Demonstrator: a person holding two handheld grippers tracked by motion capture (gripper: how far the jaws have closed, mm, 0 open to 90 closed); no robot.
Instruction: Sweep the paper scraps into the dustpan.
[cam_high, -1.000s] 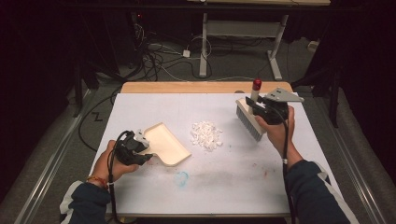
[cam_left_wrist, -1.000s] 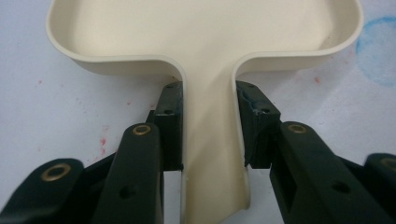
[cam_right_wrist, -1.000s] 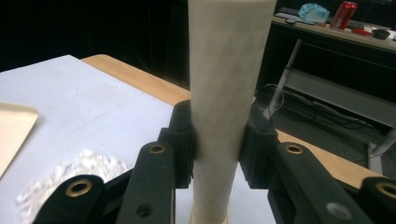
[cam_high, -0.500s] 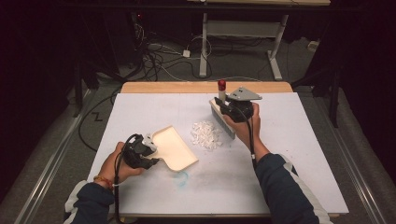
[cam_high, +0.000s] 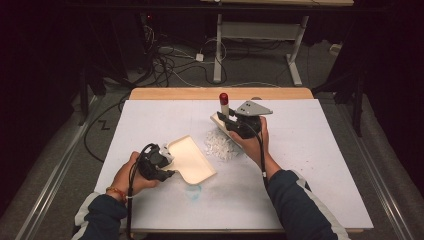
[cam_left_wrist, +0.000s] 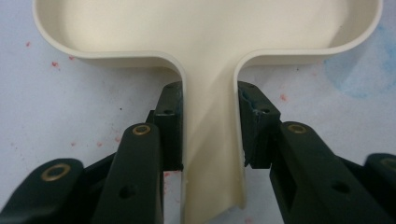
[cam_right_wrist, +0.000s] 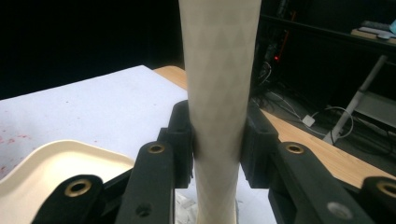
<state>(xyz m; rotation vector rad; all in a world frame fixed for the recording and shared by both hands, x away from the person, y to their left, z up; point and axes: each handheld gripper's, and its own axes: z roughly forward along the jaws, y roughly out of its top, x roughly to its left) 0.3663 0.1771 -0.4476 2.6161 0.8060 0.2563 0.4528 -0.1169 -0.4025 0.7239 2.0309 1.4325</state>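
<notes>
High view: the left gripper (cam_high: 162, 161), lower left of centre, is clamped on the handle of a cream dustpan (cam_high: 191, 159) lying flat on the white counter (cam_high: 320, 165). Just right of the pan's mouth sits a little pile of white scraps (cam_high: 220, 145). The right gripper (cam_high: 235, 122), at centre frame, has a brush (cam_high: 223, 111) with a red-tipped handle pinched in it, right above the pile.

Left gripper view: the dustpan (cam_left_wrist: 210, 51) handle runs straight up the middle, pads (cam_left_wrist: 168, 126) pressed against both sides. Red specks and a blue smudge (cam_left_wrist: 359, 74) on the counter.

Right gripper view: the pale brush (cam_right_wrist: 219, 93) handle stands upright between the jaws, squeezed tight. Dustpan (cam_right_wrist: 51, 172) corner at lower left.
</notes>
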